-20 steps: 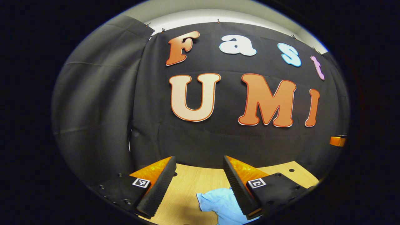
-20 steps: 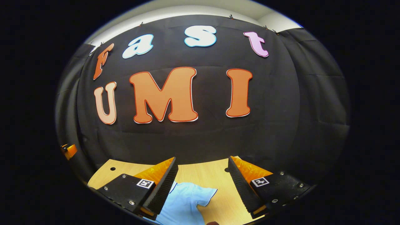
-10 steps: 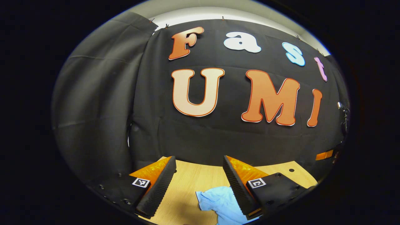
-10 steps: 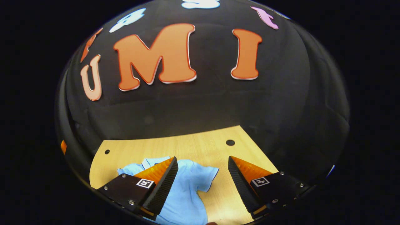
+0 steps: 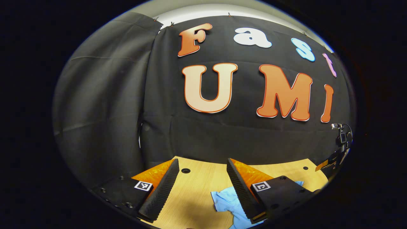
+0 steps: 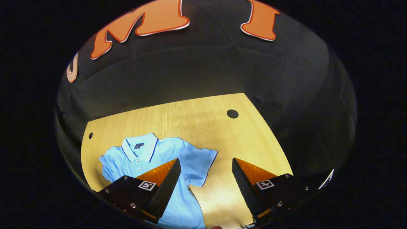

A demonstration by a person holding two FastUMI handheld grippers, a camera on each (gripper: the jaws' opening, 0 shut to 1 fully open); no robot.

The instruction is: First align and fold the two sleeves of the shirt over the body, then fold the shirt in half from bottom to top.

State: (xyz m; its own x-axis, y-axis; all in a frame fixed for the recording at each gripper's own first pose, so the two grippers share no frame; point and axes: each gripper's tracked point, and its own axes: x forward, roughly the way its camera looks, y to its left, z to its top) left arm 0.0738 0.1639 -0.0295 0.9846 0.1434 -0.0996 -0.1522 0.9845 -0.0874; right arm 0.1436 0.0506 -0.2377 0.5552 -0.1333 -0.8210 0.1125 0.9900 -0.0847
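A light blue polo shirt [image 6: 165,156] lies flat on the wooden table [image 6: 203,127], collar toward the back wall, both short sleeves spread out. My right gripper [image 6: 206,178] hangs open above the table, its left finger over the shirt's body, the near sleeve [image 6: 200,165] just left of the gap. In the left gripper view, my left gripper [image 5: 202,186] is open above the table, and a sleeve of the shirt [image 5: 227,202] shows beside its right finger. Nothing sits between either pair of fingers.
Black cloth walls close the table at the back and sides. The tabletop has small round holes [image 6: 232,113] [image 5: 185,170]. At the far right of the left gripper view, the other gripper [image 5: 337,152] shows at the table's edge.
The right gripper has tilted down, so much more of the table and the whole upper shirt came into view. The left gripper has turned slightly left. Both stayed open.
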